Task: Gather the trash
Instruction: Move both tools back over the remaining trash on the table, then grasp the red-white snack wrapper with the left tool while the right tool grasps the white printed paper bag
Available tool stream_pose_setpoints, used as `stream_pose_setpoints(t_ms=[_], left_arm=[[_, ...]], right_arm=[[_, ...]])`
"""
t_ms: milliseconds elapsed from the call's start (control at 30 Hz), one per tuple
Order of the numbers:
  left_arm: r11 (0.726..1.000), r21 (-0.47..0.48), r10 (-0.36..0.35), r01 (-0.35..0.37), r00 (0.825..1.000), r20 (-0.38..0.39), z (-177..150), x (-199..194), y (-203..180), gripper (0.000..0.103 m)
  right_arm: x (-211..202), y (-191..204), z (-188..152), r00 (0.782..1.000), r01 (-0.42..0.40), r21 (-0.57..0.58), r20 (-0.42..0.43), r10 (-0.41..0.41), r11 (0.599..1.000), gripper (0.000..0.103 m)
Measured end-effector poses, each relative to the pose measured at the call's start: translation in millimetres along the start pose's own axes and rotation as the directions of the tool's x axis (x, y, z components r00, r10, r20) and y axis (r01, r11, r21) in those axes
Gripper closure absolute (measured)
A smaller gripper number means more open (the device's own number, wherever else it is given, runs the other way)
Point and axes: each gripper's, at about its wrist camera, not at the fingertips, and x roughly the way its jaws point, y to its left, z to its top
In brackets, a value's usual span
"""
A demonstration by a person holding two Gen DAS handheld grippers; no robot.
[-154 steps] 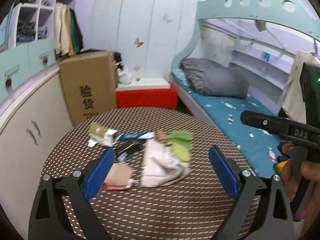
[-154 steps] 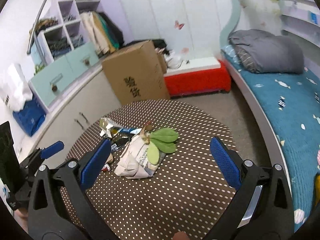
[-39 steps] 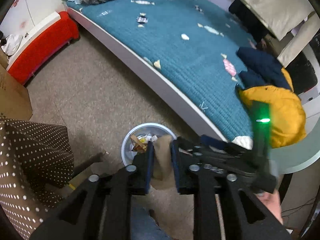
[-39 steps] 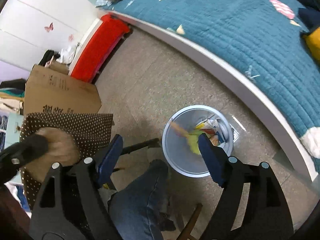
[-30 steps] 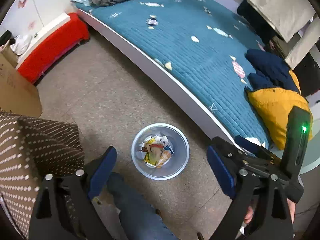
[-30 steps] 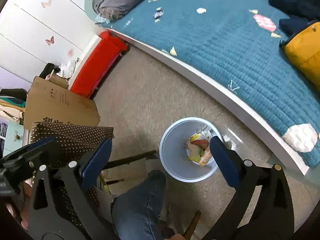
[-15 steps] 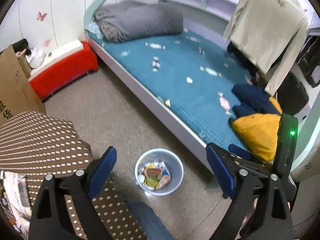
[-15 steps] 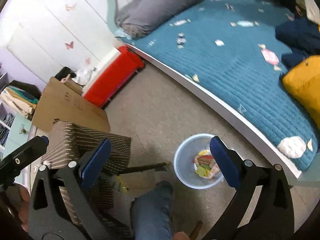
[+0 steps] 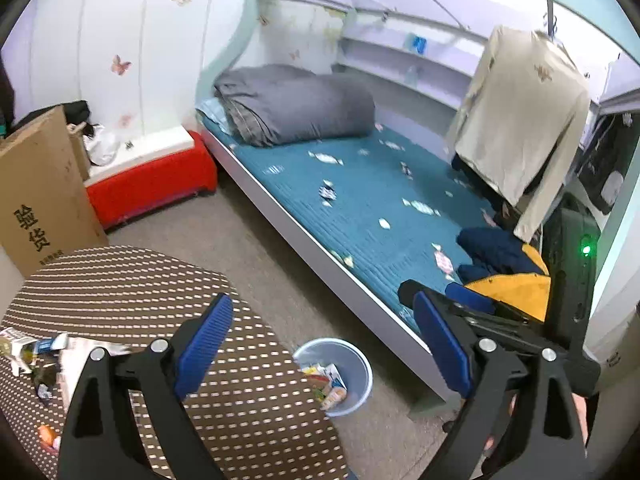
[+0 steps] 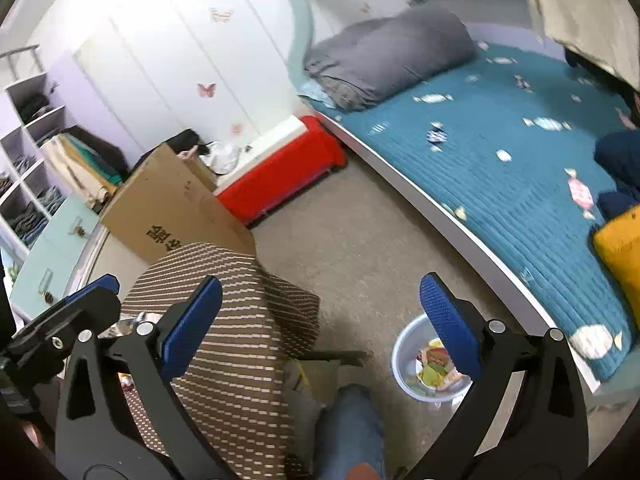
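With both tools raised above the floor, spread wide and gripping nothing: left gripper [image 9: 324, 350] with blue pads far apart, right gripper [image 10: 320, 320] likewise released, nothing between the fingers of either.

Seen from the left wrist, at 6 o'clock just beyond the pads: pale blue trash bin [image 9: 333, 376] standing on the grey floor [image 9: 256, 240], holding crumpled wrappers [image 9: 326, 384] in yellow, red and white. From the right wrist, same bin [image 10: 428, 364] at about 5 o'clock, partly behind the right-hand blue pad [image 10: 450, 324], colourful scraps visible inside.

Toward 8 o'clock in the left view: brown dotted round table [image 9: 132, 292], its near edge close beside the bin. At 9 o'clock on the tabletop, remaining litter [image 9: 36, 356]: a folded newspaper and small packets bunched at the frame edge, plus a small orange scrap [image 9: 48, 434] lower down, too blurred to identify. In the right view, table [image 10: 224, 340] at 7 o'clock, with the left tool's black body [image 10: 60, 328] over it at 9 o'clock.

Farther off: cardboard box [image 9: 36, 188] at 10 o'clock beside a red bench [image 9: 152, 184]; bed with teal cover [image 9: 380, 200] from 12 to 3 o'clock, grey folded duvet [image 9: 296, 104] at its head, yellow and navy clothing [image 9: 508, 276] at 3 o'clock, cream shirt [image 9: 524, 128] hanging at 2 o'clock. Denim-clad knee [image 10: 352, 428] at 6 o'clock in the right view, just beside the bin.
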Motion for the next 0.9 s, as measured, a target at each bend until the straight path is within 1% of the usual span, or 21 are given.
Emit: stream_pose_setpoints(t_ms=[133,233,367,500,667,800,900], left_arm=[[0.999,-0.010,0.052,-0.051,0.996,0.071,-5.1,-32.0,19.0,0.010],[0.997,-0.026,0.076,-0.074,0.992,0.102,-9.0,-51.9,35.2,0.010],[0.990,-0.065,0.130,-0.121,0.980,0.150,-16.8,-82.8,63.0,0.010],[0.983,-0.092,0.174,-0.159,0.967,0.184,-26.8,-106.9,85.3,0.010],[0.971,-0.120,0.228,-0.209,0.955,0.187,-47.8,-124.0,114.6,0.010],[0.960,-0.154,0.258,-0.234,0.952,0.163,-68.1,-130.1,142.2,0.010],[0.951,-0.178,0.280,-0.254,0.949,0.143,-87.1,-136.4,165.4,0.010]], right_arm=[[-6.2,32.1,3.2,1.000,-0.020,-0.051,0.017,0.020,0.998,0.006],[-9.4,60.7,3.2,0.999,-0.035,-0.105,0.021,0.038,0.994,0.006],[-10.1,95.4,-2.2,0.998,-0.064,-0.162,0.018,0.068,0.985,0.006],[-5.8,129.2,-12.0,0.997,-0.076,-0.216,0.006,0.079,0.973,0.006],[5.1,161.0,-28.7,0.996,-0.093,-0.253,-0.024,0.090,0.963,0.006],[18.7,185.7,-47.8,0.994,-0.105,-0.281,-0.062,0.091,0.954,0.006],[26.7,194.7,-61.1,0.992,-0.114,-0.289,-0.089,0.091,0.950,0.006]])
